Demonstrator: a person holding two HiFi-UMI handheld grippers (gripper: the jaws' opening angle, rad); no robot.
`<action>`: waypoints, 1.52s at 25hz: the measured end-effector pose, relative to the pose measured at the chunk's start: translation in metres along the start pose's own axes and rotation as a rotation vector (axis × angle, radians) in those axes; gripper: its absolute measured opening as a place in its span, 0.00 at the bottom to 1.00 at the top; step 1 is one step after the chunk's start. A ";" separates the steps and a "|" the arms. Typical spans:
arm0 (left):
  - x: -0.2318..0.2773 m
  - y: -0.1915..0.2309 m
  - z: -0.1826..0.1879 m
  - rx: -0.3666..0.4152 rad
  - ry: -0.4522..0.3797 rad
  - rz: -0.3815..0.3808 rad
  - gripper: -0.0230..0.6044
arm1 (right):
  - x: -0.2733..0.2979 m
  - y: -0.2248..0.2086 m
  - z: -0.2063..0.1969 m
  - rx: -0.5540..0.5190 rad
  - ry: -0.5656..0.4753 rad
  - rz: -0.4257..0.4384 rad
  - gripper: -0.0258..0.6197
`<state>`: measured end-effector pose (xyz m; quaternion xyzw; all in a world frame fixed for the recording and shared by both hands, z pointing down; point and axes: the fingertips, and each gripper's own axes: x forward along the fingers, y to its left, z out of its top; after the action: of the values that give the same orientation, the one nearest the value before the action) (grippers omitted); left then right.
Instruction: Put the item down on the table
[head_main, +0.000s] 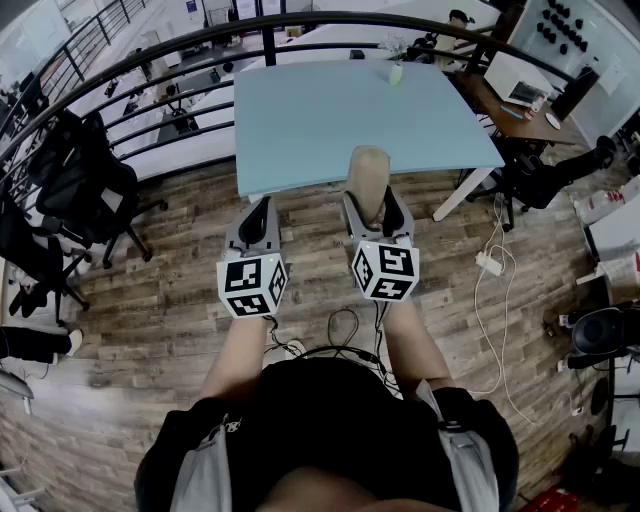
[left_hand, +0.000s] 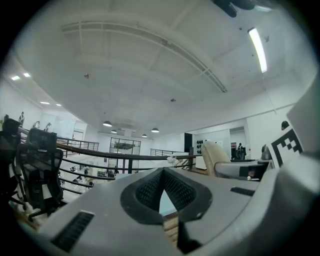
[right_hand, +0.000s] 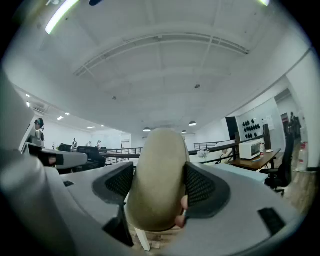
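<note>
Your left gripper (head_main: 262, 208) is closed and empty, its pads touching. Your right gripper (head_main: 372, 215) is clamped on the beige oblong item (head_main: 368, 172), one pad on each side, standing upright. The item sits in the jaws, by the near edge of the light-blue table (head_main: 330, 125), not yet set down.

Item (head_main: 368, 175) base hidden, far table object (head_main: 395, 72) indistinct
</note>
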<state>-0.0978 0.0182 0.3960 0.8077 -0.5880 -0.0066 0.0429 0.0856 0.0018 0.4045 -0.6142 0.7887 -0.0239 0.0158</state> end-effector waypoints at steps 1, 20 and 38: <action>-0.001 -0.001 0.001 0.005 0.001 0.002 0.05 | -0.002 0.000 0.000 -0.002 0.002 0.000 0.55; -0.025 -0.002 0.001 0.033 0.031 -0.020 0.05 | -0.026 0.015 0.009 0.030 -0.007 -0.033 0.56; -0.017 0.038 -0.006 0.024 0.026 -0.111 0.05 | -0.012 0.054 0.012 0.004 -0.041 -0.092 0.56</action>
<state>-0.1383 0.0231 0.4047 0.8395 -0.5418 0.0086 0.0402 0.0372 0.0263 0.3897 -0.6502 0.7590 -0.0138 0.0320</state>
